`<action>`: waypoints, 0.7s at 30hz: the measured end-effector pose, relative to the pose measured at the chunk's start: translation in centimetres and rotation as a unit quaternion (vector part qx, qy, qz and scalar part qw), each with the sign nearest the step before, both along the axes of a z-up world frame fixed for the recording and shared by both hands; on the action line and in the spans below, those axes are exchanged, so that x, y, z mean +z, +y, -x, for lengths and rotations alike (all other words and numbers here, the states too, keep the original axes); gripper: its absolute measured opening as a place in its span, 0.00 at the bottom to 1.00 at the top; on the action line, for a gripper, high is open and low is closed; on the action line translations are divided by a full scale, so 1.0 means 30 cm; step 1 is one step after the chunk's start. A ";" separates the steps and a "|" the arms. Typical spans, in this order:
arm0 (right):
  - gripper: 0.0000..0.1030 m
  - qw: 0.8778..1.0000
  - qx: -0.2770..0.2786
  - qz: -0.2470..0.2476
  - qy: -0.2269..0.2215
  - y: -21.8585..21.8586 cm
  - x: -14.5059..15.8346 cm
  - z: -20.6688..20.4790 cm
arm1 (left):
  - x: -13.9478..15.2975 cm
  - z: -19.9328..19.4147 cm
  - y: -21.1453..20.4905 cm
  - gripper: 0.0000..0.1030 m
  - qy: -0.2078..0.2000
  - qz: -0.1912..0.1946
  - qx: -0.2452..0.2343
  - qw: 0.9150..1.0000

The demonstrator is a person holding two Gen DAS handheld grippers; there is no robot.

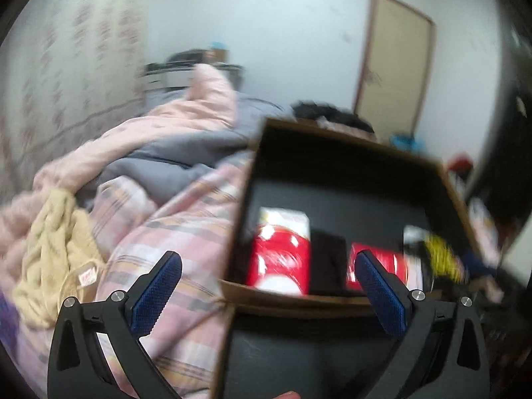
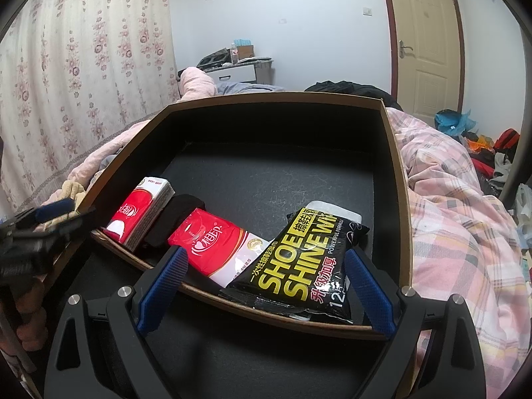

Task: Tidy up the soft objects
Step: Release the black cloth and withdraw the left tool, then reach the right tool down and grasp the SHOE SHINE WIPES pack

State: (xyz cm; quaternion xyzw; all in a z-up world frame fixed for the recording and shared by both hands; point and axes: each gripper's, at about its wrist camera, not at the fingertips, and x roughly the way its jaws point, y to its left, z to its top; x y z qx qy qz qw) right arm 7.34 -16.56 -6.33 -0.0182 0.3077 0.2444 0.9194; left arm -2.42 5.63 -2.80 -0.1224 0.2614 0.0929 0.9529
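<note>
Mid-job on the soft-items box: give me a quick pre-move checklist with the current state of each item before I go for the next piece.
1. Right gripper open and empty: ok.
2. Left gripper open and empty: ok.
3. Shoe shine wipes pack fully inside the box: not ok, its near end overhangs the front rim.
4. Two red tissue packs inside the box: ok.
5. Free floor space at the back of the box: ok.
6. Beige knit garment on the bed reachable: cannot tell, left view is blurred.

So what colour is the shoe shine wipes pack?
Black with yellow lettering, clearest in the right wrist view.
</note>
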 end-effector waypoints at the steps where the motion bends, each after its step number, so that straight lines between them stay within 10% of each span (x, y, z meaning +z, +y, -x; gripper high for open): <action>1: 0.92 1.000 0.000 0.000 0.000 -0.001 0.000 -0.001 | -0.004 0.006 0.021 1.00 -0.005 0.012 0.015 1.000; 6: 0.92 1.000 0.000 0.001 0.000 0.000 -0.001 0.000 | -0.089 -0.094 0.019 1.00 0.098 0.005 0.024 0.995; 21: 0.92 0.999 -0.002 0.004 0.041 0.009 0.030 -0.024 | -0.106 -0.075 0.009 1.00 0.075 -0.005 0.043 0.996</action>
